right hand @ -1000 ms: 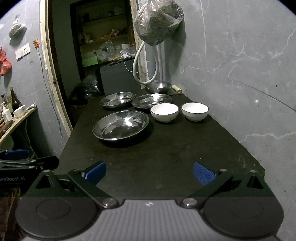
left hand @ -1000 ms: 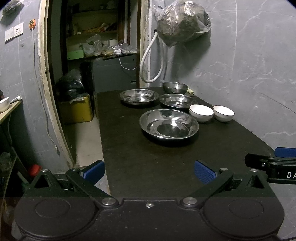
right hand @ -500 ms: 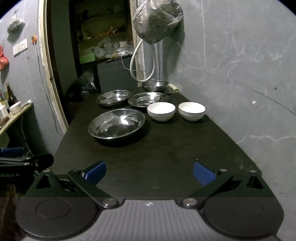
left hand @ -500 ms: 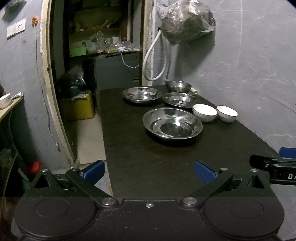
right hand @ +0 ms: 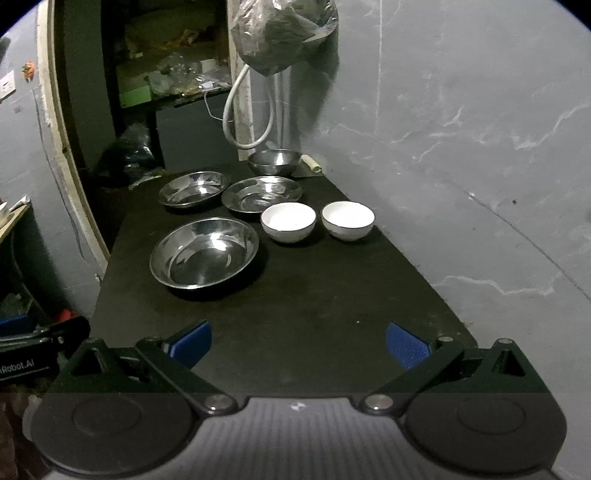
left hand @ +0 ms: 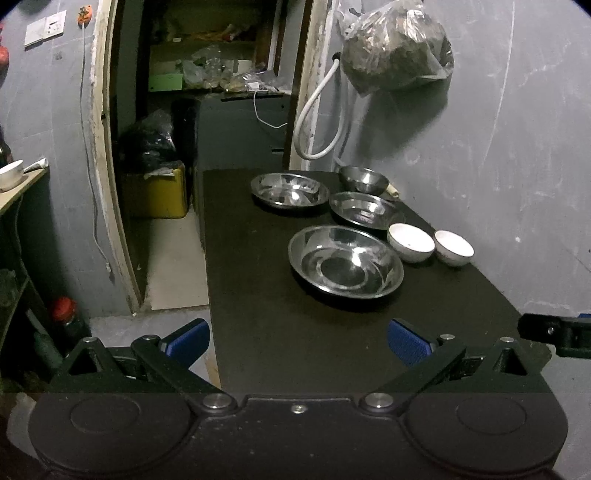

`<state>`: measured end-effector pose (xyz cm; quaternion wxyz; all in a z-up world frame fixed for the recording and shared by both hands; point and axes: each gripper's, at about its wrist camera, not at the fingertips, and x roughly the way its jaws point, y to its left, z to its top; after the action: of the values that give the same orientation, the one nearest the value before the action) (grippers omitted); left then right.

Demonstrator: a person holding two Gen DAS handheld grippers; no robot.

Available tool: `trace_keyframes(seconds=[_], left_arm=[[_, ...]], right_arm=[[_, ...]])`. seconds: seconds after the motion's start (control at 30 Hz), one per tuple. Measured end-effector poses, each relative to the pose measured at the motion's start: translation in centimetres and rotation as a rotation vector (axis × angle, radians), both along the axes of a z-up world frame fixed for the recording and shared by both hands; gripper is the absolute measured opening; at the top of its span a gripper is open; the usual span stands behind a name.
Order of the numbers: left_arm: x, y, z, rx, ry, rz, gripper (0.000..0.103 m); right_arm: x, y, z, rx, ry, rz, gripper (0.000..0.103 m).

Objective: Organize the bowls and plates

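Well ahead of each wide-spread, empty gripper (left hand: 298,338) (right hand: 298,339) lies the nearest steel plate (right hand: 204,252).

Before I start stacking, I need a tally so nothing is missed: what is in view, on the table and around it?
Steel plates: 3, silver, one nearest, two behind it.
Steel bowl: 1, silver, far end by the wall.
White bowls: 2, white, side by side, right of the plates.
Table: 1, black, against the grey wall.
Plastic bag: 1, clear with dark contents, hanging above the far end.
Hose: 1, white, looped on the wall.
Left gripper: blue pads, open, empty.
Right gripper: blue pads, open, empty.
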<state>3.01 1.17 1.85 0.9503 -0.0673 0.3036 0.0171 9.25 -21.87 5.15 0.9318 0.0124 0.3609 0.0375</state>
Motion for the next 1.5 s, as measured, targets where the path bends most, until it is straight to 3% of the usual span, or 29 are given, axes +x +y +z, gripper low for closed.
trace_keyframes(seconds=[0.57,0.87,1.07,1.5], left_arm=[[3.4,-0.6,0.8,0.047,0.11,0.075,0.102],[8.2,-1.4,0.1,0.05,0.246,0.132,0.102],[11.6,-2.8,0.0,0.082,0.33,0.171,0.102],[16.5,-4.1,0.4,0.193,0.475,0.297,0.102]], right_arm=[[2.8,0.7,0.0,-0.04,0.1,0.013,0.103],[8.2,-0.8,-1.8,-0.002,0.211,0.031,0.103],[12.2,-1.8,-3.1,0.032,0.299,0.074,0.103],[18.2,-2.6,-4.5,0.07,0.385,0.179,0.103]])
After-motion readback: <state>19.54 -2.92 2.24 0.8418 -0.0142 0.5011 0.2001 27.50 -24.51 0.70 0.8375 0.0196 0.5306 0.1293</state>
